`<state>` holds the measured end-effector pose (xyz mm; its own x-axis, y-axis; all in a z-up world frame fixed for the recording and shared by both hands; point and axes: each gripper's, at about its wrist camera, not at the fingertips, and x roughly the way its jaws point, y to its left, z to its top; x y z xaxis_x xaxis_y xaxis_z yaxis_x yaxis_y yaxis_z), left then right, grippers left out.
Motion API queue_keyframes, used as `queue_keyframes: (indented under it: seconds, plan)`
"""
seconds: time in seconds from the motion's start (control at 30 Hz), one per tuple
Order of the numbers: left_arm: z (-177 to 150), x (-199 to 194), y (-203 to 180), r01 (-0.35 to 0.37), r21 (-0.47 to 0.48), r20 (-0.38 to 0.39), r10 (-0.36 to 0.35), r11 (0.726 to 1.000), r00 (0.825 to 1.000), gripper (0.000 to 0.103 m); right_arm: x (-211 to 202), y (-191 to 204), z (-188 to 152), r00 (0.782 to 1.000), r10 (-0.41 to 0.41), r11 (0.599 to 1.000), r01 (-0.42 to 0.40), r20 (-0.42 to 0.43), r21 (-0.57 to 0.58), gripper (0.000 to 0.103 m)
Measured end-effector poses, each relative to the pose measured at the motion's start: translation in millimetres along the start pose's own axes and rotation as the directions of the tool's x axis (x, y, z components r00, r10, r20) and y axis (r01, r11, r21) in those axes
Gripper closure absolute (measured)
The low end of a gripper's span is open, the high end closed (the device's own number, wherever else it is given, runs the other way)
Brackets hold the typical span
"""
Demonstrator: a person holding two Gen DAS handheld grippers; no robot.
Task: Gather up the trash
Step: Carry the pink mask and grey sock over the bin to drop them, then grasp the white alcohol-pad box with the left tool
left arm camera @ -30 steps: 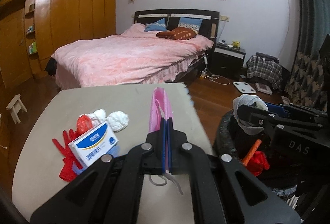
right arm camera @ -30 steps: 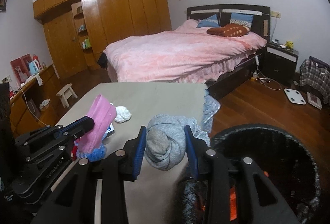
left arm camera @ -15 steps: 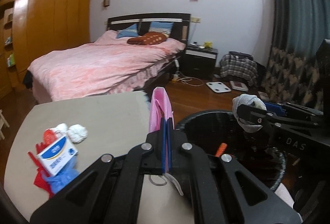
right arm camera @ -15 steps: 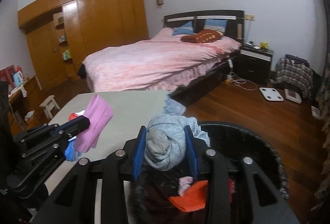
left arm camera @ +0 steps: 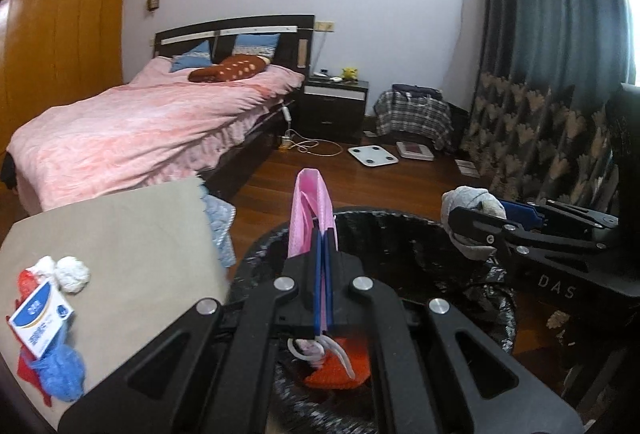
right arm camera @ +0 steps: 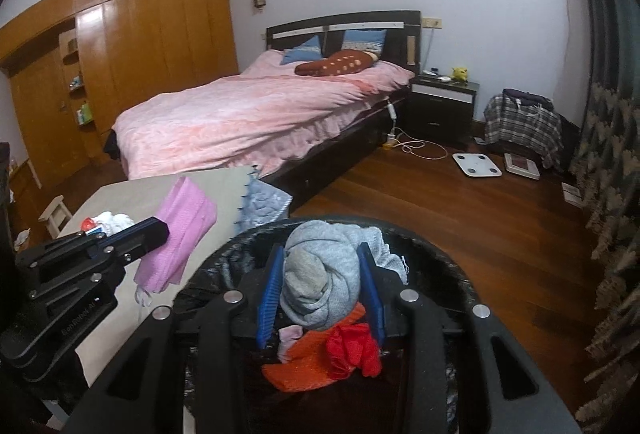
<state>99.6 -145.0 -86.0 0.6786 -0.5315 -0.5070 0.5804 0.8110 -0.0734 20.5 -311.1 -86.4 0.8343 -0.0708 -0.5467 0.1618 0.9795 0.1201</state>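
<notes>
Two jaws clamp trash: pink mask (left arm camera: 310,210) left, grey cloth (right arm camera: 322,274) right.

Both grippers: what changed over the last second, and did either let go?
Both swung from over the table to the black-lined trash bin. The right gripper now holds its grey cloth wad above the trash inside; the left gripper has its pink face mask over the rim. Neither released; the litter on the table stayed put.

Both wrist views sit close above the black-lined bin (left arm camera: 460,246) (right arm camera: 432,246), angled downward toward the pink bed (left arm camera: 132,130) (right arm camera: 256,114), sharing bin, bed and table (left arm camera: 120,230) (right arm camera: 224,182) corner.
</notes>
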Motion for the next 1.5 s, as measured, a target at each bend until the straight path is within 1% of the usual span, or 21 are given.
queue_keyframes:
  seconds: [0.07, 0.13, 0.17, 0.2, 0.23, 0.27, 0.3, 0.33, 0.37, 0.4, 0.43, 0.47, 0.53, 0.6, 0.7, 0.8, 1.0, 1.1, 1.2, 1.3, 1.5]
  plan:
    - [1, 8, -4, 0.023, 0.006, -0.010, -0.023, 1.000, 1.000, 0.102, 2, -4, -2, 1.000, -0.010, 1.000, 0.010, -0.006, 0.006, 0.063]
    - [0, 12, -6, 0.041, 0.007, -0.017, -0.041, 0.999, 0.999, 0.096, 2, -7, -3, 1.000, -0.019, 1.000, 0.019, -0.009, 0.009, 0.063]
    - [-1, 13, -7, 0.044, 0.006, -0.020, -0.044, 0.999, 0.999, 0.091, 3, -7, -3, 1.000, -0.025, 1.000, 0.025, -0.008, 0.010, 0.059]
    - [-1, 14, -5, 0.045, 0.003, -0.023, -0.045, 0.999, 0.999, 0.080, 2, -8, -4, 0.999, -0.032, 0.999, 0.032, -0.005, 0.012, 0.056]
    - [-2, 13, -3, 0.044, -0.003, -0.022, -0.044, 0.999, 0.999, 0.072, 2, -9, -4, 0.999, -0.036, 0.999, 0.036, -0.003, 0.014, 0.050]
    - [-4, 12, 0, 0.039, -0.008, -0.022, -0.039, 0.999, 0.999, 0.070, 1, -11, -4, 0.999, -0.040, 0.999, 0.040, 0.000, 0.016, 0.043]
    - [-5, 11, 3, 0.032, -0.012, -0.024, -0.032, 0.999, 0.999, 0.068, 0, -11, -4, 0.999, -0.043, 0.999, 0.043, 0.004, 0.019, 0.040]
    - [-6, 10, 5, 0.025, -0.014, -0.024, -0.025, 1.000, 0.999, 0.065, -1, -11, -4, 0.999, -0.046, 0.999, 0.046, 0.007, 0.019, 0.032]
    - [-7, 7, 9, 0.011, -0.016, -0.022, -0.012, 1.000, 1.000, 0.062, -1, -10, -4, 0.999, -0.049, 0.999, 0.049, 0.009, 0.019, 0.027]
    - [-8, 4, 13, -0.001, -0.019, -0.019, 0.000, 1.000, 1.000, 0.054, -2, -9, -3, 0.999, -0.052, 0.998, 0.051, 0.015, 0.019, 0.016]
    - [-10, 0, 20, -0.027, -0.027, -0.013, 0.027, 0.999, 1.000, 0.044, -3, -6, -2, 0.998, -0.053, 0.998, 0.053, 0.025, 0.018, 0.008]
    - [-10, -5, 24, -0.043, -0.033, -0.008, 0.043, 0.999, 0.999, 0.040, -3, -2, -2, 0.998, -0.049, 0.999, 0.049, 0.033, 0.013, 0.006]
    - [-13, -15, 37, -0.089, -0.051, 0.003, 0.089, 0.995, 0.996, 0.027, -3, 6, 0, 0.999, -0.034, 0.999, 0.034, 0.033, 0.000, 0.006]
    - [-14, -24, 47, -0.127, -0.063, 0.007, 0.127, 0.990, 0.992, 0.021, 0, 18, 2, 1.000, -0.010, 1.000, 0.010, 0.028, -0.011, 0.006]
    - [-18, -39, 67, -0.186, -0.090, 0.004, 0.187, 0.978, 0.982, 0.018, 5, 37, 3, 0.999, 0.025, 0.999, -0.024, 0.026, -0.031, 0.006]
    - [-23, -57, 88, -0.250, -0.104, 0.008, 0.252, 0.963, 0.968, 0.018, 11, 60, 4, 0.997, 0.073, 0.996, -0.072, 0.017, -0.055, 0.006]
    - [-35, -88, 125, -0.370, -0.127, 0.001, 0.373, 0.920, 0.928, 0.018, 28, 117, 6, 0.986, 0.166, 0.979, -0.165, -0.004, -0.119, 0.006]
    - [-43, -103, 147, -0.428, -0.147, -0.010, 0.431, 0.892, 0.902, 0.018, 38, 144, 6, 0.978, 0.206, 0.967, -0.207, -0.018, -0.149, 0.006]
    - [-51, -114, 167, -0.463, -0.173, -0.024, 0.466, 0.869, 0.884, 0.018, 48, 167, 6, 0.970, 0.241, 0.957, -0.242, -0.030, -0.161, 0.006]
    - [-60, -122, 189, -0.504, -0.193, -0.042, 0.506, 0.842, 0.861, 0.018, 57, 183, 5, 0.964, 0.264, 0.949, -0.267, -0.044, -0.165, 0.006]
    - [-76, -122, 231, -0.550, -0.217, -0.085, 0.545, 0.807, 0.834, 0.018, 73, 206, -2, 0.956, 0.284, 0.939, -0.292, -0.068, -0.183, 0.006]
